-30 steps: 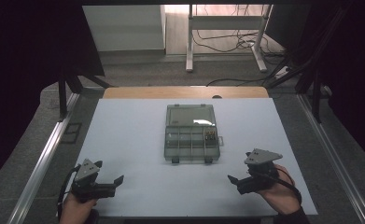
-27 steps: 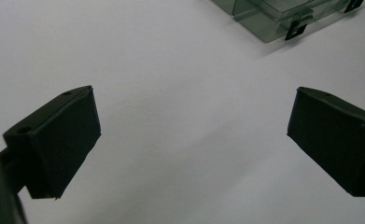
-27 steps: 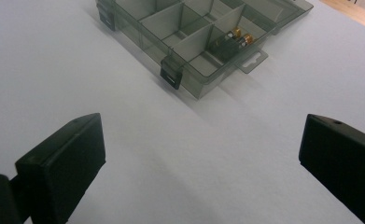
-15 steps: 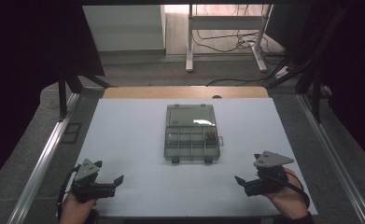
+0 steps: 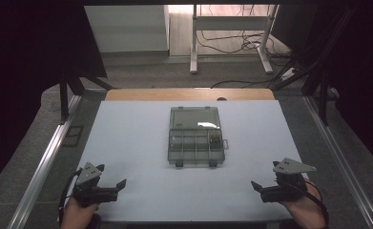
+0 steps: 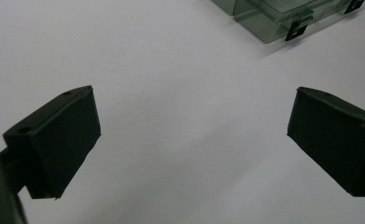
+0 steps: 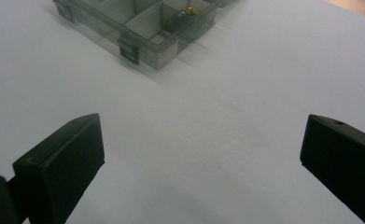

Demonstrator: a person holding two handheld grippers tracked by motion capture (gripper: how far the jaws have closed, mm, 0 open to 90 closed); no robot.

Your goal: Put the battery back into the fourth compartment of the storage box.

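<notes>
One compartment box (image 5: 195, 136), two tongs, left tongs (image 5: 120, 184), right tongs (image 5: 256, 187)

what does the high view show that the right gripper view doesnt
High view alone: the whole clear compartment box with its lid open, the left gripper and right gripper held apart near the table's front edge, and floor with cables beyond. Right gripper view alone: a close look between its own spread fingers at the box's latch. Both: box and white table.

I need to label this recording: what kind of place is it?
Probably a lab or workshop: a white table on a metal frame, loose cables on the floor behind, and dark curtains around.
</notes>
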